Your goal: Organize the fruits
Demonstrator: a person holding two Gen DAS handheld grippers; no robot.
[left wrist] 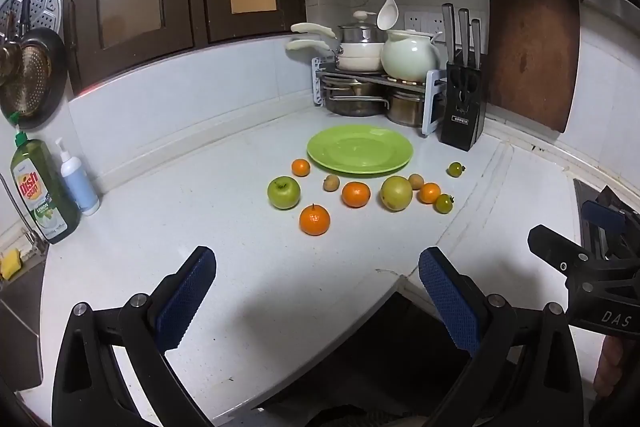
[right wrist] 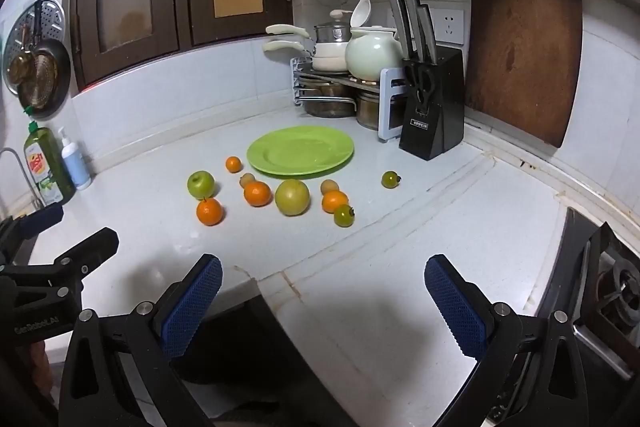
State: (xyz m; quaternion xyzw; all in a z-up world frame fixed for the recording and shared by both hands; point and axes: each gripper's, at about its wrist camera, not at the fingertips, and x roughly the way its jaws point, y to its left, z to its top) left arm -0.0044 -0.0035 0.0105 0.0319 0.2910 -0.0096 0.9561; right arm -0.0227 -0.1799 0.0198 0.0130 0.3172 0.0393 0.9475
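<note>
Two grippers wait at the near edge of a white kitchen counter (left wrist: pixel 248 267), jaws spread wide and holding nothing: the left gripper (left wrist: pixel 316 291), its blue-padded fingers (left wrist: pixel 186 301) well apart, and the right gripper (right wrist: pixel 322 301), equally agape, side by side and short of the fruit. Beyond them, loose on the counter, lie four oranges, the nearest (left wrist: pixel 315 219) in front of a green apple (left wrist: pixel 283 192); a larger yellow-green fruit (left wrist: pixel 396 193) sits at centre, with two small brown fruits (left wrist: pixel 331 183) and two green tomatoes, one (left wrist: pixel 444 203) beside the cluster and one (left wrist: pixel 455 169) apart to the right. Behind the scatter stands a green plate (left wrist: pixel 360 151), bare, with a knife block (left wrist: pixel 462 105) and a pot rack (left wrist: pixel 376 83) in the corner. Nothing appears sorted yet, so the job seems to be at its opening reach. The next move likely calls for one gripper to travel forward, straddle a round fruit squarely and close gently, since these will roll.
</note>
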